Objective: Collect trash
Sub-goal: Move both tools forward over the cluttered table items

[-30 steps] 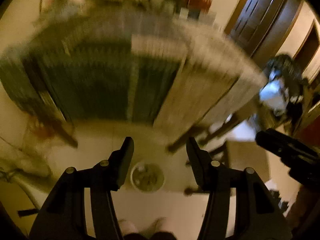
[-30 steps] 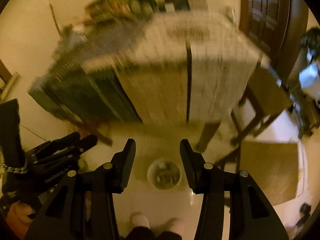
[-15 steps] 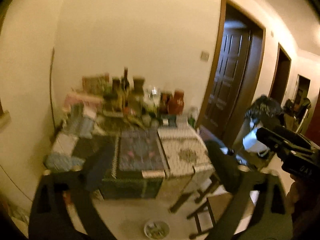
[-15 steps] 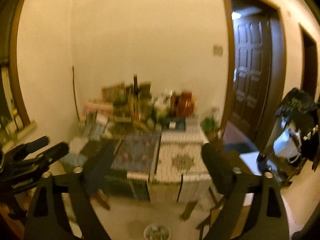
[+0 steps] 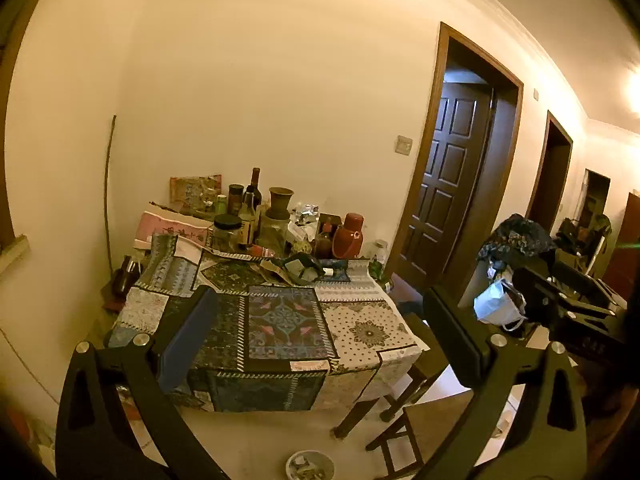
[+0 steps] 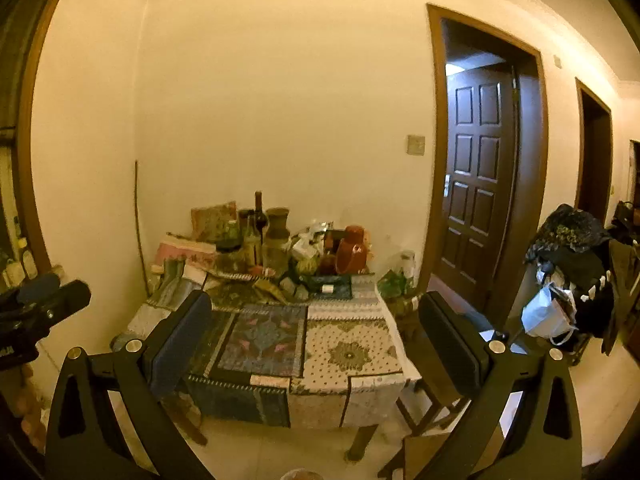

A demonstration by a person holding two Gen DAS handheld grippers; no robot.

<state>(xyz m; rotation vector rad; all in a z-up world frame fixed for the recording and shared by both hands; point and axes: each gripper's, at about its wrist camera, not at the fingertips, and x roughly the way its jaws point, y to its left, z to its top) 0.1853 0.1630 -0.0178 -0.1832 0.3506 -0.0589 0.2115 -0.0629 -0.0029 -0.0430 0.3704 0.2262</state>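
A table with a patchwork cloth (image 5: 360, 328) (image 6: 348, 352) stands against the wall some way ahead. Bottles, jars and a red flask (image 5: 350, 236) (image 6: 352, 250) crowd its far end, with crumpled wrappers (image 5: 304, 216) (image 6: 308, 244) and scraps (image 5: 300, 270) among them. A small bin with trash (image 5: 310, 466) sits on the floor below. My left gripper (image 5: 320, 316) and right gripper (image 6: 316, 320) are both open wide, empty, held up well short of the table.
A wooden chair (image 5: 412, 428) (image 6: 436, 412) stands at the table's right. A dark door (image 5: 452, 184) (image 6: 480, 184) is open behind it. A white bag (image 5: 498, 306) (image 6: 546, 316) hangs on a cluttered rack at right. The other gripper shows at each view's edge.
Both grippers swung up from pointing down at the floor bin to facing the table and wall, and both opened wider.
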